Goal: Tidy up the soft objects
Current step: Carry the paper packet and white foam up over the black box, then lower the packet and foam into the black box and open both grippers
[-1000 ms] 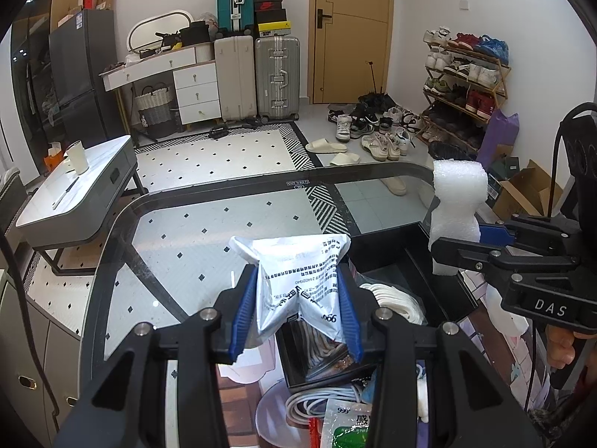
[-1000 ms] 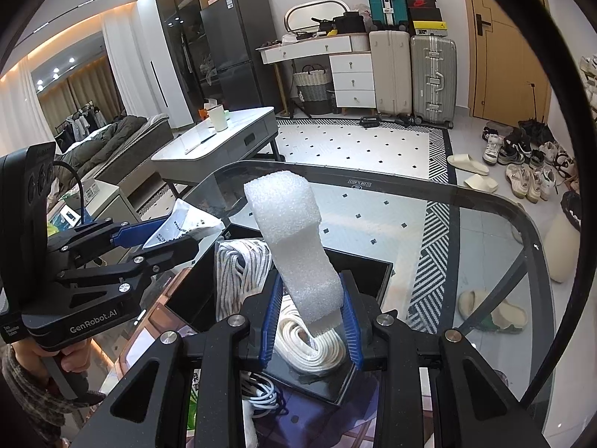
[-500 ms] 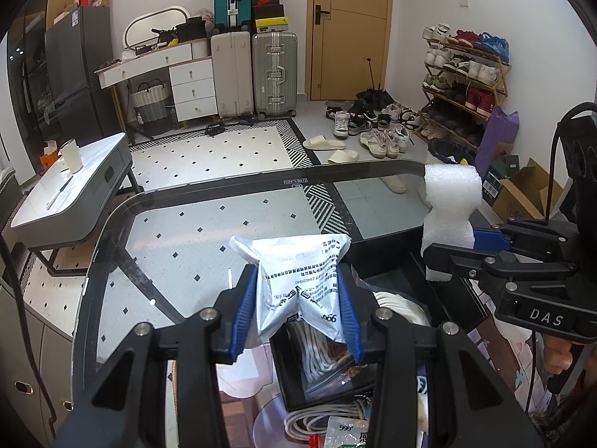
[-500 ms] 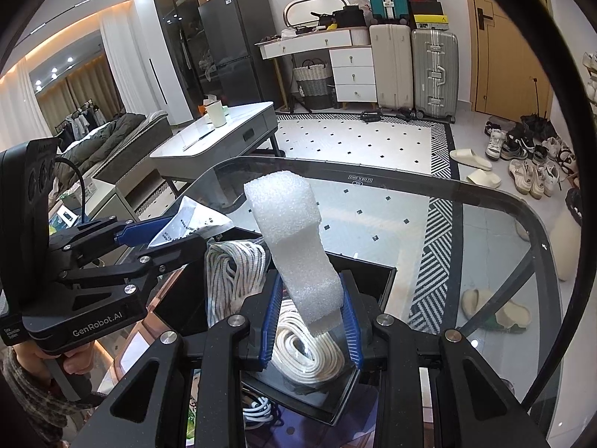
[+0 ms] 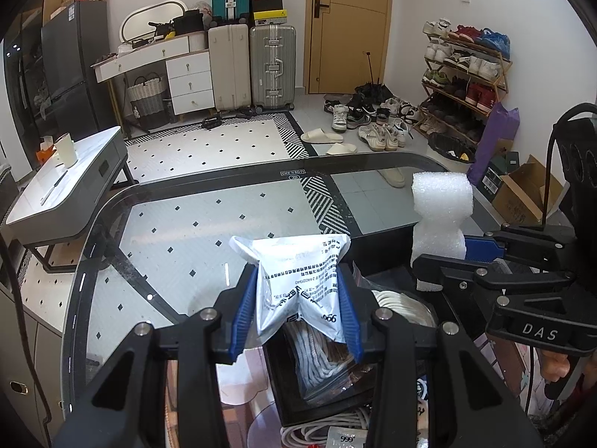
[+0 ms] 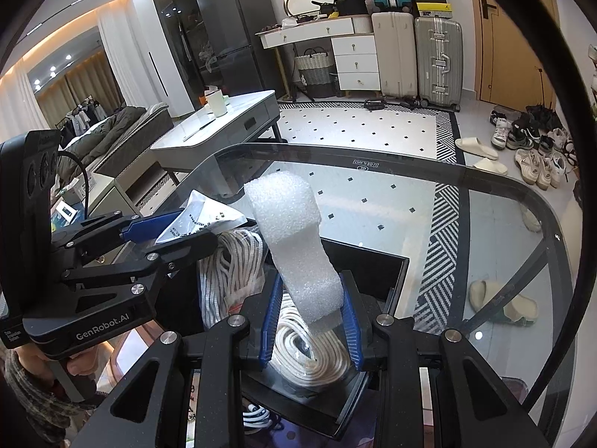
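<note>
My left gripper (image 5: 296, 313) is shut on a silver printed pouch (image 5: 298, 280), pinched between its blue pads and held above a black box (image 5: 358, 403). In the right wrist view the same pouch (image 6: 203, 220) sticks out of the left gripper (image 6: 164, 229) at the left. My right gripper (image 6: 309, 321) is shut on a white foam piece (image 6: 294, 254) that stands upright over the black box (image 6: 373, 265). A bagged grey-white rope bundle (image 6: 227, 272) and a coiled white rope (image 6: 309, 351) lie in the box. The left wrist view shows the foam piece (image 5: 440, 212) at the right.
The box rests on a glass table (image 5: 194, 231) with a dark rim. More cords (image 5: 328, 425) and a small packet (image 5: 345, 438) lie at the near edge. A grey side table (image 6: 220, 130) stands beyond the glass. Shoes and suitcases are far off on the floor.
In the left wrist view the box and rope have slid down toward the bottom edge and the foam piece has shifted lower and left. Both grips hold unchanged.
</note>
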The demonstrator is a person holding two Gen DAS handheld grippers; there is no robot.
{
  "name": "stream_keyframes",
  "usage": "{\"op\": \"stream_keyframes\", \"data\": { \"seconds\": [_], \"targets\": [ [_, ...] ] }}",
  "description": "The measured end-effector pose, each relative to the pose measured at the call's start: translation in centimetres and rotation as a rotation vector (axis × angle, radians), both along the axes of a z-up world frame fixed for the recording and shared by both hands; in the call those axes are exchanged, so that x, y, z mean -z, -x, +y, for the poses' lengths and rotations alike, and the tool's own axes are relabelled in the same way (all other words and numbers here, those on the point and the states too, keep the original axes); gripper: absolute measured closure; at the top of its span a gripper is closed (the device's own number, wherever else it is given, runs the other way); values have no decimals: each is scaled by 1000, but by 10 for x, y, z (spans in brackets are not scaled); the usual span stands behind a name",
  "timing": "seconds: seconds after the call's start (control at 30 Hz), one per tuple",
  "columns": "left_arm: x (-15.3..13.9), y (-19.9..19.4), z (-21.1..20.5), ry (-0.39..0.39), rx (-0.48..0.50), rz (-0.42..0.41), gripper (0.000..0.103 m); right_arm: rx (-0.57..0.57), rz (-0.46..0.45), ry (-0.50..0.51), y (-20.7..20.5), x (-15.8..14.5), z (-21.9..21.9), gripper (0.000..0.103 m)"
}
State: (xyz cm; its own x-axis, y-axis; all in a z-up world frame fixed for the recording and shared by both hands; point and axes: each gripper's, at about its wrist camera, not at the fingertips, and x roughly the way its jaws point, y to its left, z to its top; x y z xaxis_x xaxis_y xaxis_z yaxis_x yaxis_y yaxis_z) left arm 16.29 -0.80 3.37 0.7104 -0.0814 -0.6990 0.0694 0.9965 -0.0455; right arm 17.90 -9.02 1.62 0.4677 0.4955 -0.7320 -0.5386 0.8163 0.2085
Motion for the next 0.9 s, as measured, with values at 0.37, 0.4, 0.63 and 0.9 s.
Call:
{"op": "stream_keyframes", "data": {
  "seconds": [0.37, 0.4, 0.63, 0.9],
  "targets": [
    [10, -7, -3, 5, 10, 24, 63, -9, 45, 14, -9, 15, 6, 72],
    [12, -7, -4, 4, 12, 29, 63, -10, 48, 18, -10, 16, 7, 72],
    [19, -10, -7, 2, 20, 41, 63, -26, 50, 45, -12, 23, 17, 72],
    [18, -9, -11, 3, 36, 52, 59, -36, 61, 41, -9, 25, 21, 70]
  ]
}}
